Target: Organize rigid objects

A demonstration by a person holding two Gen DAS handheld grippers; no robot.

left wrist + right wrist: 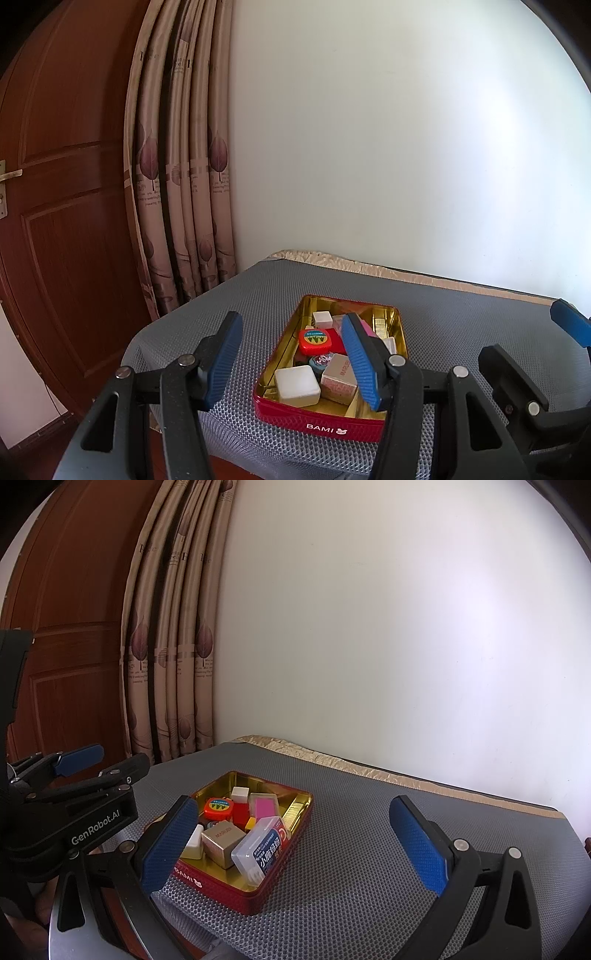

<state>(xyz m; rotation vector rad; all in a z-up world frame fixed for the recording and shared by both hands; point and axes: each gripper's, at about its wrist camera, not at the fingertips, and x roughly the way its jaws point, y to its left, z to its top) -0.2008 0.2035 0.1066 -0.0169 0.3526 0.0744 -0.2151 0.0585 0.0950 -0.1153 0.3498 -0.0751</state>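
The red tin [280,882] sat near the counter's [369,867] front-left corner, crammed with small blocks. Both the left gripper [291,363] and right gripper [295,845] hovered with fingers apart, empty. A careless dip could nudge the tin off the edge.

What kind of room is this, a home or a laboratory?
Probably a room in a home: a wooden door with a brass handle, leaf-patterned curtains beside a plain white wall, and a mat-covered table holding a red tin.
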